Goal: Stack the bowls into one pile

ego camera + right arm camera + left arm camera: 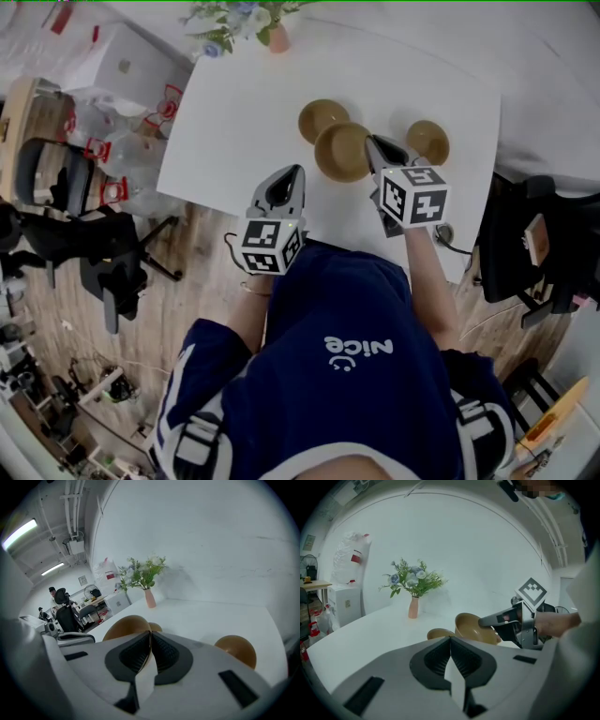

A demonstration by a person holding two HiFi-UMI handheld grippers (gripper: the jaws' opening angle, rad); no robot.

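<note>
White tabletop, pink vase of flowers at the far edge. The right gripper is pinched on the rim of the middle round brown bowl, beside the far-left brown bowl. The third brown bowl sits apart at right, and the left gripper is closed on nothing. Risk: the thin rim pinch lets the tilted bowl slip, or it clips its neighbour's rim; can't tell whether it overlaps that bowl or clears the table.

Middle bowl tilted — left bowl, right bowl flat.
</note>
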